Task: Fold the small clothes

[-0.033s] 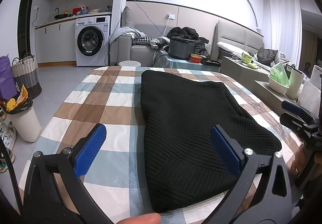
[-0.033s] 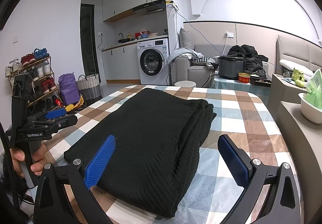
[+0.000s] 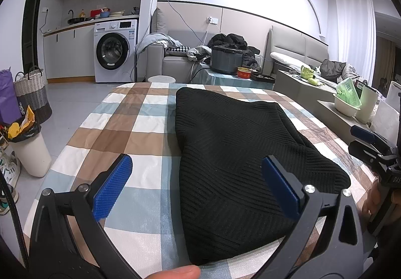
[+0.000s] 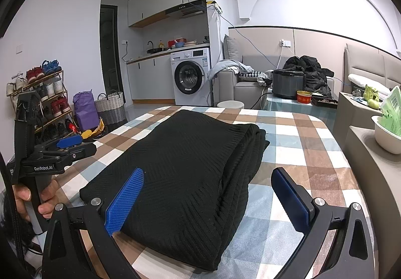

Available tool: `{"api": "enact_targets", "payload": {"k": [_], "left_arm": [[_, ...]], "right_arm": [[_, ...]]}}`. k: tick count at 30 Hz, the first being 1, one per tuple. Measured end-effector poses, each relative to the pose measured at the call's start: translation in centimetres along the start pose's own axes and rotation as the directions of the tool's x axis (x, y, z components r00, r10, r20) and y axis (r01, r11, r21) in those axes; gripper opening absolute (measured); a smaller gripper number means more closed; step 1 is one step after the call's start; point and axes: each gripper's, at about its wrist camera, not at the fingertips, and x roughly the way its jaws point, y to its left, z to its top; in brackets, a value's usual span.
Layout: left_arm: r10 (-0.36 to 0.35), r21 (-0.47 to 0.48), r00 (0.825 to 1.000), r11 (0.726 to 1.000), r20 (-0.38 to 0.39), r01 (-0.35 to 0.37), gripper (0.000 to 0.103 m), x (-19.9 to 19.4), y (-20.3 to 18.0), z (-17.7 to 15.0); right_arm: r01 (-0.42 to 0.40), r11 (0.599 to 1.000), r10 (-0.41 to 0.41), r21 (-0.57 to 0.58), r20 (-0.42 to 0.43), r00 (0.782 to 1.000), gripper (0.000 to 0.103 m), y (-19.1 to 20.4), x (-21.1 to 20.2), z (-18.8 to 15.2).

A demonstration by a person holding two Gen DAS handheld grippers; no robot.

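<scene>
I hold both the left hand-held gripper point(image 3: 196, 187) and right hand-held gripper point(image 4: 208, 200) spread, empty, over the folded black knit point(image 4: 190, 166) on the checkered counter point(image 4: 300, 153); soft, thick, floppy, probably best pinched at its near corners

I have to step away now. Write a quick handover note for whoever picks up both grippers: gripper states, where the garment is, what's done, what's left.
Left gripper: open, empty, hovering over the near edge of the black knit sweater.
Right gripper: open, empty, at the sweater's near right corner.
The sweater lies on the checked tablecloth, already folded into a thick rectangle; stacked layers show along its right edge.
Done: the main folds, judging by the layers.
Left: probably one more fold in half or just squaring the edges, if a smaller bundle is wanted. No other garment shows on the table.
</scene>
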Motion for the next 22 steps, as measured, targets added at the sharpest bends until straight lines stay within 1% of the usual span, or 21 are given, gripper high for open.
{"api": "enact_targets", "payload": {"k": [22], "left_arm": [[-0.001, 0.003, 1.0, 1.0, 0.003, 0.001, 0.102, -0.13, 0.01, 0.17]], "right_arm": [[0.0, 1.0, 0.0, 0.0, -0.001, 1.0, 0.103, 0.0, -0.02, 0.06]]}}
